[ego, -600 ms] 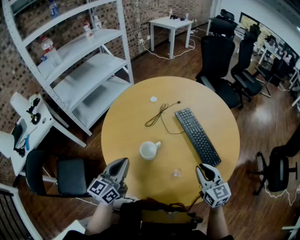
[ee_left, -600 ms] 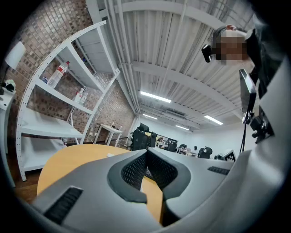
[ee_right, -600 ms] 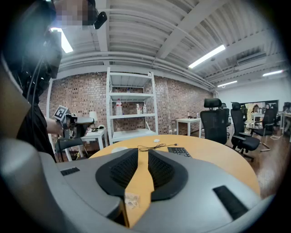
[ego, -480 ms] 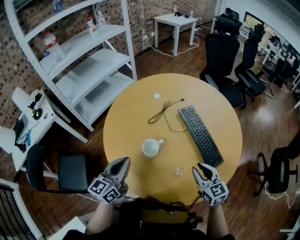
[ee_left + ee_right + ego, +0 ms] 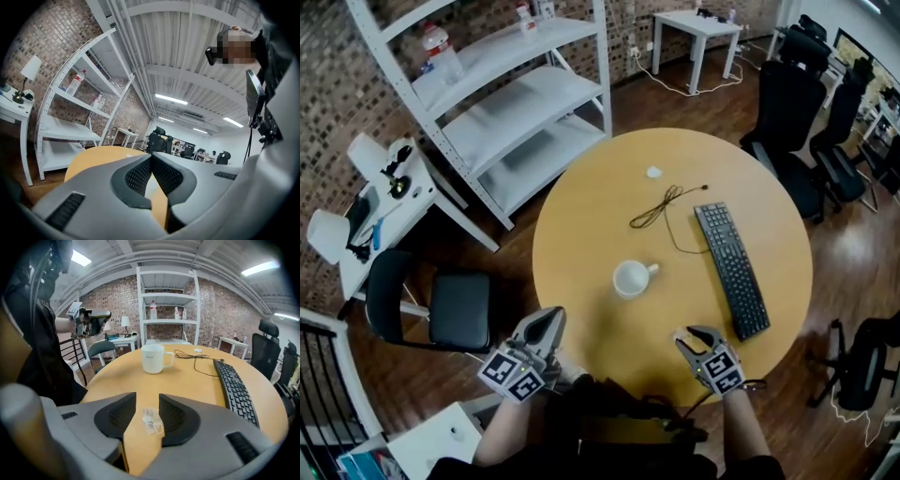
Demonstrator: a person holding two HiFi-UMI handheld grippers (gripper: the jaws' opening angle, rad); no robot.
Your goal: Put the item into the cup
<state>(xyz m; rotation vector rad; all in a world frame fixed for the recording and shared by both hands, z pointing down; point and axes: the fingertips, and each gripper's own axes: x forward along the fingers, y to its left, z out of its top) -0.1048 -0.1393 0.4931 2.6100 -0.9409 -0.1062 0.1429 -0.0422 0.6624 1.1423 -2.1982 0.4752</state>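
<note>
A white mug point(image 5: 630, 278) stands upright near the middle of the round wooden table point(image 5: 581, 216); the right gripper view has the mug point(image 5: 152, 358) straight ahead. A small clear packet point(image 5: 151, 420) lies flat on the table between the jaws of my right gripper point(image 5: 147, 399), which are open and do not press on it. In the head view my right gripper point(image 5: 692, 336) sits low at the table's near edge and covers the packet. My left gripper point(image 5: 546, 328) hovers at the near left edge of the table, and its pads point(image 5: 140, 174) meet with nothing between them.
A black keyboard point(image 5: 733, 267) lies right of the mug, with a black cable point(image 5: 661, 208) and a small white object point(image 5: 653, 172) beyond it. White shelving point(image 5: 516, 103) stands far left, black office chairs point(image 5: 797, 103) far right, another chair point(image 5: 441, 309) near left.
My right gripper has moved forward onto the table, so the packet now lies between its jaws. The head view has shifted, and the left gripper holds its place.
</note>
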